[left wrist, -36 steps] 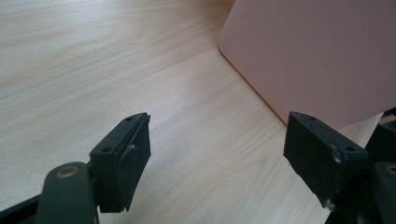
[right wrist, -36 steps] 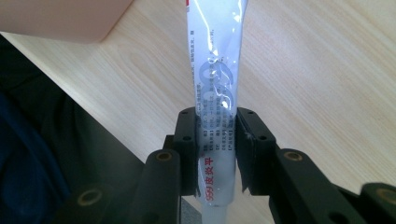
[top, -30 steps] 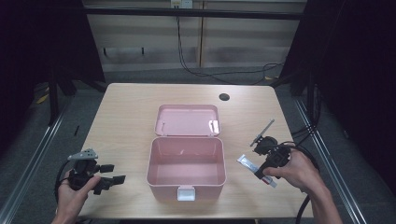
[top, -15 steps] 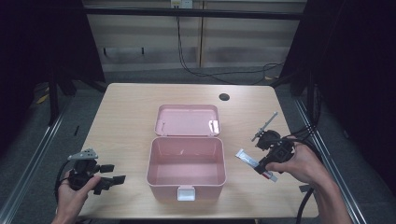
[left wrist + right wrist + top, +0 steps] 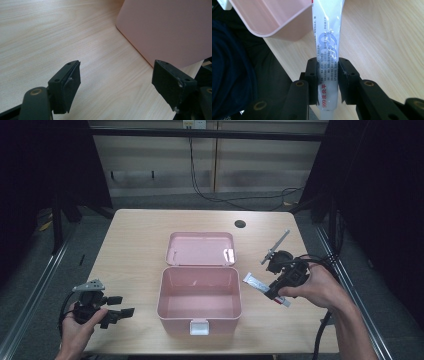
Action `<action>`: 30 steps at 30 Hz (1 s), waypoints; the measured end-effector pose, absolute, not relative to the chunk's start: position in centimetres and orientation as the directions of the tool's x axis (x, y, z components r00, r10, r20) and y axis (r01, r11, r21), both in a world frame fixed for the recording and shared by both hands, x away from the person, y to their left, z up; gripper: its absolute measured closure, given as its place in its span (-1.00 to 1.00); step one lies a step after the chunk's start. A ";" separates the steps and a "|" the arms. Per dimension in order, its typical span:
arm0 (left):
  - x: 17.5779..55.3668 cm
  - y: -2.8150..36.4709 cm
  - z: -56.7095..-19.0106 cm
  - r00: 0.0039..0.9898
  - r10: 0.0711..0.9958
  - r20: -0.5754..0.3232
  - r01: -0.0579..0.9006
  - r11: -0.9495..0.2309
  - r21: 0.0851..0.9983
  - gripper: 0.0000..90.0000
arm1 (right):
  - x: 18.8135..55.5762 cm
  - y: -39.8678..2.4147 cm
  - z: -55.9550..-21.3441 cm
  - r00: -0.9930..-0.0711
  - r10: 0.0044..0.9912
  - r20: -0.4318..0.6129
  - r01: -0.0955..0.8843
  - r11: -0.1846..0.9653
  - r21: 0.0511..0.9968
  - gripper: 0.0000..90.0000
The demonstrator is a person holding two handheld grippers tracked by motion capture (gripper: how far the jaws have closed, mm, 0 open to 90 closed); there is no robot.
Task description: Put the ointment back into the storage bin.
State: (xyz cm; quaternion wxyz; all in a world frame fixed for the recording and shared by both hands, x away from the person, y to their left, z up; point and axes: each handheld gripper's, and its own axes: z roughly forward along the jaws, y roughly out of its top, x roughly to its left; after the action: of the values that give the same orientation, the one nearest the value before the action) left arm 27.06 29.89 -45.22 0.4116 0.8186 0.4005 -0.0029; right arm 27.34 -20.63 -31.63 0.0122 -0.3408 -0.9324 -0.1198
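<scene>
An open pink box [image 5: 199,297] stands mid-table with its lid [image 5: 201,249] laid back. Just right of it my right gripper [image 5: 274,292] is shut on a white tube [image 5: 254,282] and holds it off the table. In the right gripper view the pads of the right gripper [image 5: 328,77] pinch the tube [image 5: 328,37] near its lower end, and its far end points toward the box's corner [image 5: 274,17]. My left gripper [image 5: 120,312] rests open near the front left edge. Between its wide jaws [image 5: 117,82] is bare wood, with the box wall [image 5: 170,30] ahead.
The light wooden table [image 5: 135,245] has a round cable hole [image 5: 240,224] at the back right. Metal rails run along both sides of the table, and the floor around it is dark. A black cable [image 5: 320,335] trails from the right hand.
The right hand has lifted the tube off the table and brought it slightly nearer the box. The left hand and the box have stayed put.
</scene>
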 end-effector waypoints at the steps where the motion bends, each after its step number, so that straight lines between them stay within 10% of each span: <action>1: 27.1 29.9 -45.2 0.679 0.653 -0.334 0.658 -0.340 0.672 -0.49 | 27.3 -20.6 -31.6 -0.767 0.633 0.104 0.638 0.739 0.215 0.59; 30: 27.1 29.9 -45.2 0.676 0.657 -0.333 0.658 -0.336 0.674 -0.49 | 28.8 -13.4 -30.1 -0.871 0.481 0.102 0.492 0.847 0.203 0.59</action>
State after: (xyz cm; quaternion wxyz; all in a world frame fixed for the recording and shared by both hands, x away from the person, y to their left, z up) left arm 27.08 29.88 -45.22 0.4125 0.8174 0.4022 -0.0009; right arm 28.79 -13.43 -30.11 0.0238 -0.2531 -0.9607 -0.1118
